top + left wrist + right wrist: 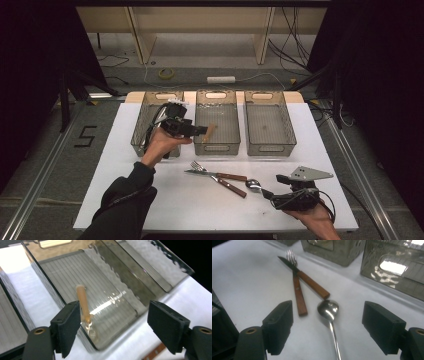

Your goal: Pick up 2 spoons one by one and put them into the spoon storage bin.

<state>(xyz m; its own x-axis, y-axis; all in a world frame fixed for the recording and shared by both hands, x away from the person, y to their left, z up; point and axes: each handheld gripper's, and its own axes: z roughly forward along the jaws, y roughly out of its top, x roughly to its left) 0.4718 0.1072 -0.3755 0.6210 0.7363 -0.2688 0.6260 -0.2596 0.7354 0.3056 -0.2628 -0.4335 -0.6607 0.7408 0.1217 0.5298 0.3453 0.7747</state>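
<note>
My left gripper [202,130] [115,315] hangs over the near left part of the middle bin [216,149] [67,272], open, nothing between its pads. In that bin lies a utensil with a pale wooden handle [210,131] [83,302]. Near the table's front right, my right gripper [267,195] [328,312] is open and points at a metal spoon [254,185] [328,307], whose handle runs back between the wide jaws without touching them. A wooden-handled fork [198,166] [299,297] and knife [200,172] [312,283] lie crossed left of the spoon.
Three grey see-through bins stand in a row at the back of the white table [150,200]: the left bin [145,125], the middle one and the right bin [270,125]. Beyond the table are floor cables and a shelf unit.
</note>
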